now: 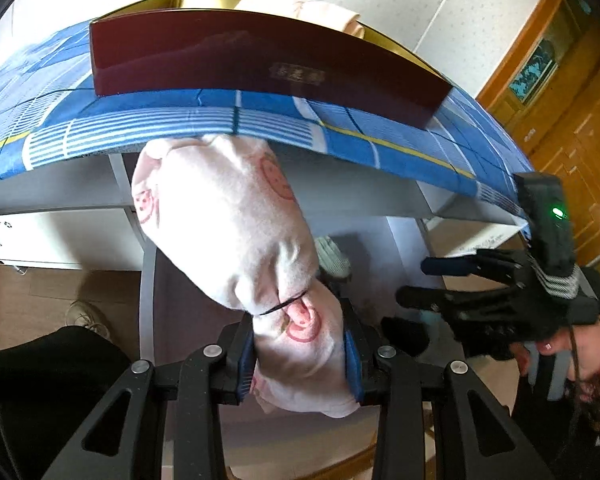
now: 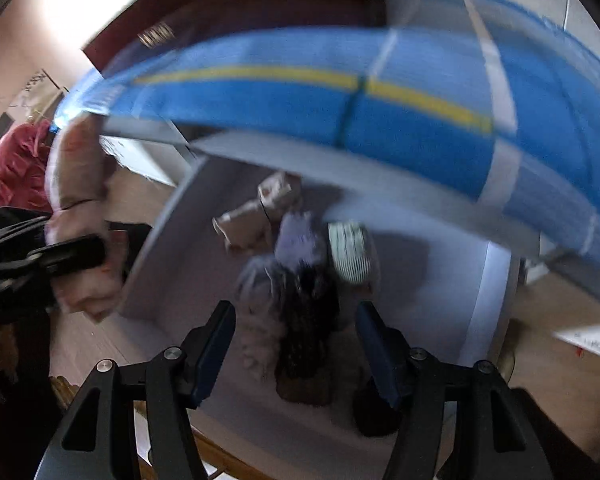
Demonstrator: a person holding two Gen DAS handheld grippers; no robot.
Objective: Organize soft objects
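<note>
Pink-and-white cloth, printed with red smiley faces, is rolled into a soft bundle [image 1: 236, 232] and cinched by a thin black band [image 1: 284, 306] near its lower end. It looks light and squashy — it should give under pressure, not slip, and its free end will likely flop if swung. The sensible place to take it is close to the band, where the roll is tightest, and that is roughly where it is held.

The left gripper [image 1: 300, 360] is clamped on the bundle just below the band, its blue pads pressing the cloth from both sides, jaws partly closed around the thickness of the roll. The bundle rises toward 12 o'clock, its top reaching the edge of the blue checked tablecloth [image 1: 340, 148]. A dark red box [image 1: 260, 68] sits on the table beyond, at 12 o'clock.

The right gripper [image 2: 296, 344] stands wide apart and holds nothing. In its blurred view it points under the table at a heap of other soft things [image 2: 300, 264] lying on a grey surface — a pale roll, something lilac, a striped piece [image 2: 350, 256], something dark; the blur hides what they are. From the left camera this gripper shows at 3 o'clock, near the bundle but not touching it.
</note>
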